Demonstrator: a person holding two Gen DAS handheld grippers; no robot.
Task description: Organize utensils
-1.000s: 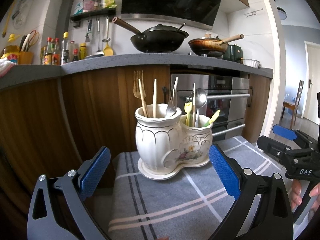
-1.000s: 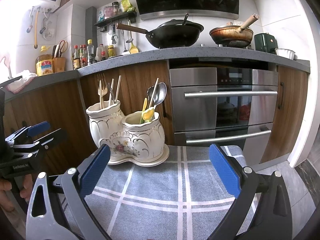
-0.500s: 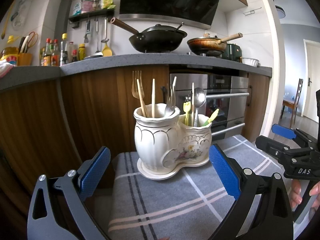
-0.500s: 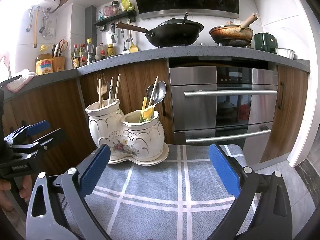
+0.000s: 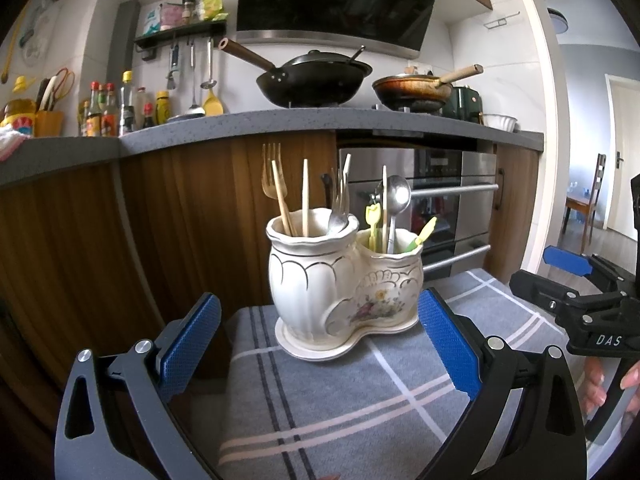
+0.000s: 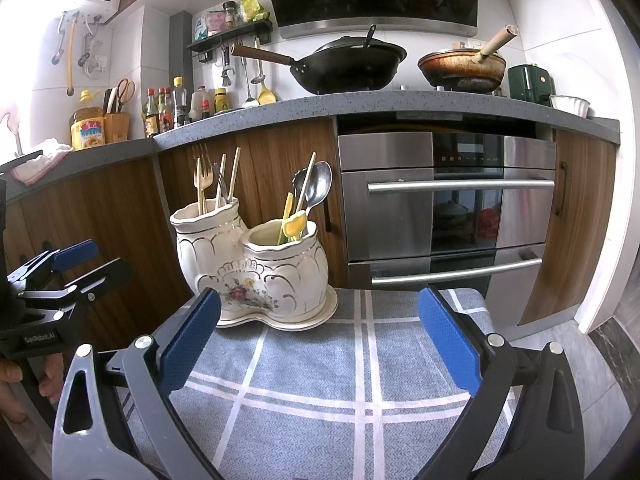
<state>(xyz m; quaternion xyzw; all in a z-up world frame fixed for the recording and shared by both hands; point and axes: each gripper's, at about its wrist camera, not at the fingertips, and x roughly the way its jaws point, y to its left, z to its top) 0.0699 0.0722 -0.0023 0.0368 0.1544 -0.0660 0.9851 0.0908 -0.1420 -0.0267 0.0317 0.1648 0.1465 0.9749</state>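
A cream ceramic double-pot utensil holder (image 5: pixel 344 280) with a flower print stands on a grey checked cloth (image 5: pixel 360 408); it also shows in the right wrist view (image 6: pixel 252 272). Its taller pot holds a wooden fork (image 5: pixel 276 184), chopsticks and metal cutlery. The lower pot holds a metal spoon (image 5: pixel 396 200) and small yellow-green picks (image 6: pixel 294 226). My left gripper (image 5: pixel 320 344) is open and empty, just in front of the holder. My right gripper (image 6: pixel 320 340) is open and empty, to the right of the holder and in front of it.
Behind the small cloth-covered table runs a wooden kitchen counter (image 6: pixel 360 112) with a steel oven (image 6: pixel 448 216). Two woks (image 6: pixel 352 64) sit on the hob. Bottles (image 6: pixel 168 108) stand at the back left. The cloth's edges drop off left and right.
Both grippers have stayed open and nearly still. The left view has drifted slightly, so the holder sits a touch lower and further left in it.
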